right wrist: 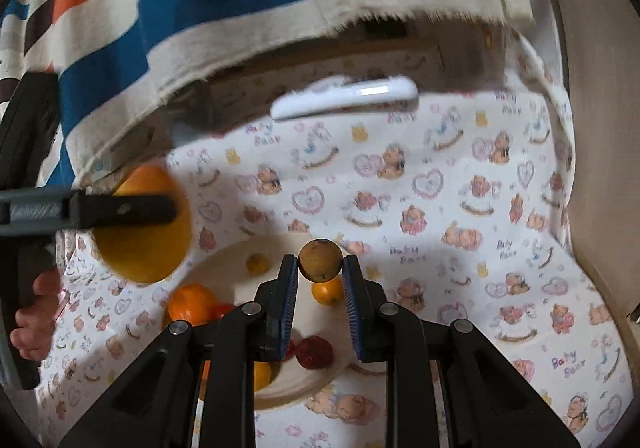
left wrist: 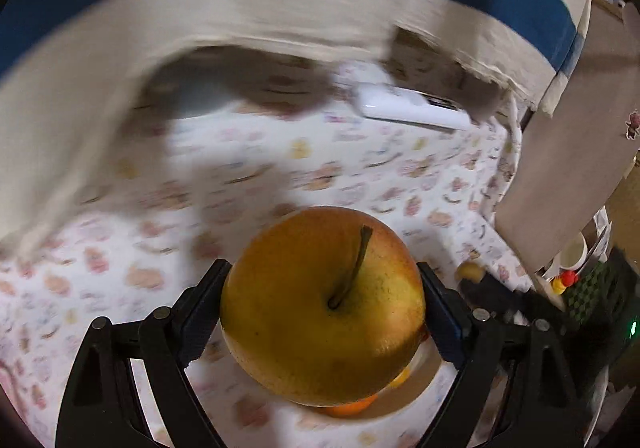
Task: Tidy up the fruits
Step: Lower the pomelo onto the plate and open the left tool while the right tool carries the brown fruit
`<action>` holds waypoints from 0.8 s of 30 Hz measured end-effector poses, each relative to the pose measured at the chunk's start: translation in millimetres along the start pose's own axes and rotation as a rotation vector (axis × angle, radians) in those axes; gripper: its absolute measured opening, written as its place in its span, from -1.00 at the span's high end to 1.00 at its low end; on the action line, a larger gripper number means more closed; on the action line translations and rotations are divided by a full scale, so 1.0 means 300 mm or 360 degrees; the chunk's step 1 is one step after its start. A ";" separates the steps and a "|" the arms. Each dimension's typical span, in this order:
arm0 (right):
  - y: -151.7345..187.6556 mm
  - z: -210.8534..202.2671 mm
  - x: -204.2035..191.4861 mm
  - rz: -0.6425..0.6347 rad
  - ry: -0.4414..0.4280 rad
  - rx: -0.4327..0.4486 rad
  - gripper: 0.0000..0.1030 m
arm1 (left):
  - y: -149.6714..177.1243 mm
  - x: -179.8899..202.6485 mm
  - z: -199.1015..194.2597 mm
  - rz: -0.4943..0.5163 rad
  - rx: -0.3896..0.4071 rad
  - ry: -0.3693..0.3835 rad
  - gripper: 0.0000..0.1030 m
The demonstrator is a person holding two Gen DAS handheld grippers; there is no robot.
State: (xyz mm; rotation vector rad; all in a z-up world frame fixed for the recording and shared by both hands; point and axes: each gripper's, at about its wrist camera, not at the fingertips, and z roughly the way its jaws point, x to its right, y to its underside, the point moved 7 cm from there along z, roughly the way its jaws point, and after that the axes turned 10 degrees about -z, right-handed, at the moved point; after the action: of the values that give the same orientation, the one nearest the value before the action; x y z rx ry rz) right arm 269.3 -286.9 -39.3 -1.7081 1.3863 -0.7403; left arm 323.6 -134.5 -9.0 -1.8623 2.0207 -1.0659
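Observation:
My left gripper [left wrist: 322,308] is shut on a large yellow-orange apple [left wrist: 320,304], stem facing the camera, held above a cream plate [left wrist: 424,372]. In the right wrist view the same apple [right wrist: 148,244] shows at the left in the left gripper's fingers [right wrist: 132,210]. My right gripper [right wrist: 321,268] is shut on a small brownish-yellow round fruit [right wrist: 321,261], held above the plate [right wrist: 224,264]. On the plate lie an orange [right wrist: 192,302], a small yellow fruit [right wrist: 258,263], another yellow-orange fruit [right wrist: 326,294] and dark red fruits [right wrist: 316,352].
The table carries a white cloth [right wrist: 440,208] with a bear print. A white remote [right wrist: 344,98] lies at the back; it also shows in the left wrist view [left wrist: 412,108]. A striped cloth [right wrist: 200,8] hangs behind. A wall or board [left wrist: 568,152] stands at the right.

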 end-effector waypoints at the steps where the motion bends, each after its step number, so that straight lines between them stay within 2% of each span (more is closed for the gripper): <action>1: 0.007 0.005 0.005 0.0004 -0.0017 -0.0021 0.54 | -0.006 0.030 0.029 0.0016 -0.0017 0.0002 -0.71; 8: 0.038 0.028 0.056 0.0085 -0.0036 -0.0146 0.54 | -0.006 0.120 0.171 0.0014 -0.0135 -0.0019 -0.71; 15: 0.041 0.030 0.078 0.0146 -0.0014 -0.0169 0.54 | 0.036 0.093 0.264 0.0030 -0.0205 -0.0093 -0.71; 19: 0.046 0.034 0.086 0.0157 -0.0003 -0.0185 0.54 | 0.059 0.102 0.310 0.0132 -0.0233 -0.0163 -0.71; 24: 0.047 0.035 0.087 0.0155 -0.0008 -0.0192 0.54 | 0.077 0.090 0.330 0.0123 -0.0240 -0.0130 -0.72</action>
State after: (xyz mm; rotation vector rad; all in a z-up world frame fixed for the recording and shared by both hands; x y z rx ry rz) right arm 277.0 -311.3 -57.9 -1.7194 1.5259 -0.6091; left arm 358.2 -197.4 -86.1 -1.8478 2.1601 -0.8252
